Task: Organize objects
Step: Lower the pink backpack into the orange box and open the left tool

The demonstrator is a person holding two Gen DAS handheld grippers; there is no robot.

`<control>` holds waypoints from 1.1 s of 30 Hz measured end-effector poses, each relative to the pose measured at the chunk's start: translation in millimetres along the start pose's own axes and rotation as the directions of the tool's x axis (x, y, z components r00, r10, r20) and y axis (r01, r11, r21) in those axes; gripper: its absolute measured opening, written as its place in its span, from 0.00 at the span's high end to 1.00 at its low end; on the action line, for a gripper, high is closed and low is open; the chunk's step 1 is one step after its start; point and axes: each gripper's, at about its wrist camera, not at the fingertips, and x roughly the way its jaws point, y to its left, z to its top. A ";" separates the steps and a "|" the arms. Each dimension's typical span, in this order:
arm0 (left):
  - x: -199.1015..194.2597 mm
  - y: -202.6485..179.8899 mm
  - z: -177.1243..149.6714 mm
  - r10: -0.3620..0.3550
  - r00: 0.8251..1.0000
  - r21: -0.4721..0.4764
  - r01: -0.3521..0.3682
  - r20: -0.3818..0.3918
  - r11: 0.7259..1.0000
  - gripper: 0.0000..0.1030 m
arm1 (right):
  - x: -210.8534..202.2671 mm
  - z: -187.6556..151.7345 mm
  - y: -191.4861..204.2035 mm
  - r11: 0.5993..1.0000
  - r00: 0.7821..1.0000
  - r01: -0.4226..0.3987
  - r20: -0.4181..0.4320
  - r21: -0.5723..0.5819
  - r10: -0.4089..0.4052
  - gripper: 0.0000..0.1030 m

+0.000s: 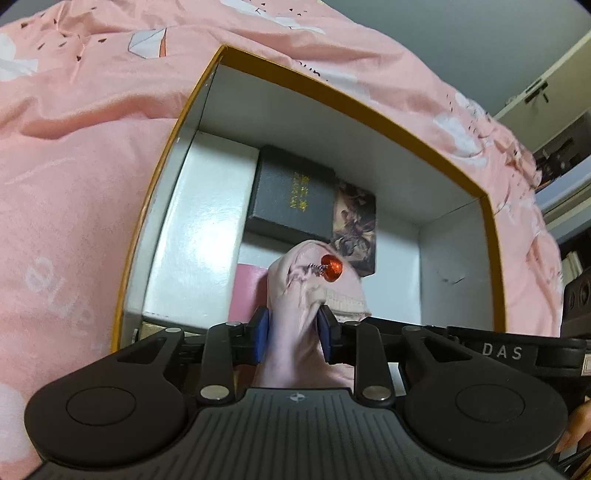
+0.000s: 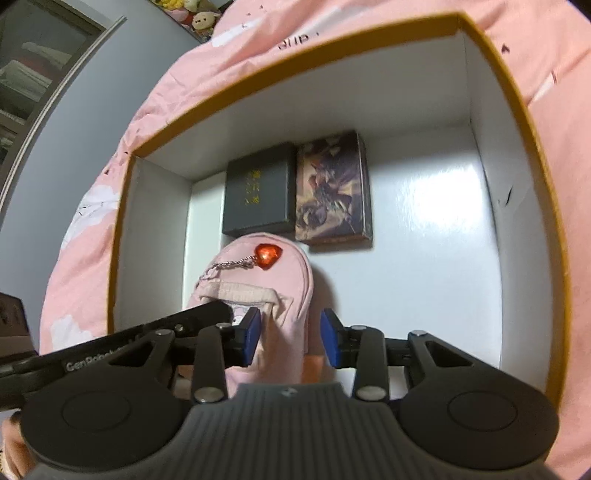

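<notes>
left gripper (image 1: 291,338) jaws pinch pink pouch (image 2: 258,295), its lower end hidden, in box (image 2: 480,177).

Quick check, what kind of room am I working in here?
Most likely a bedroom: the open box sits on a rumpled pink printed bedsheet, with plush toys at the far edge and a cabinet beyond.

At your twelve o'clock, a white-lined box (image 2: 476,177) with mustard rim holds a black case (image 2: 258,195) lettered gold, a purple illustrated pack (image 2: 332,195), and a pale pink pouch (image 2: 273,295) bearing a red charm (image 2: 268,254); pink bedding (image 1: 74,155) printed white.
</notes>
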 end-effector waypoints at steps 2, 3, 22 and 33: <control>-1.9 -2.2 -1.2 0.003 1.000 0.036 -0.002 -0.013 0.999 0.60 | 3.6 -1.5 -2.2 1.000 1.000 -0.005 -0.010 0.007 0.005 0.62; -5.1 -2.7 -1.8 -0.004 1.000 0.046 0.004 -0.008 0.999 0.57 | 5.3 -1.9 -3.2 1.000 1.000 -0.009 -0.016 0.011 0.009 0.62; -38.5 -10.5 -15.3 0.000 0.995 0.208 -0.022 0.104 0.978 0.52 | 24.1 -7.2 14.7 0.997 0.999 -0.012 -0.033 -0.073 0.009 0.79; -72.4 -21.7 -32.5 -0.043 0.981 0.266 -0.010 0.191 0.964 0.50 | -18.3 -26.5 36.7 0.978 0.991 0.086 0.114 -0.190 -0.065 0.61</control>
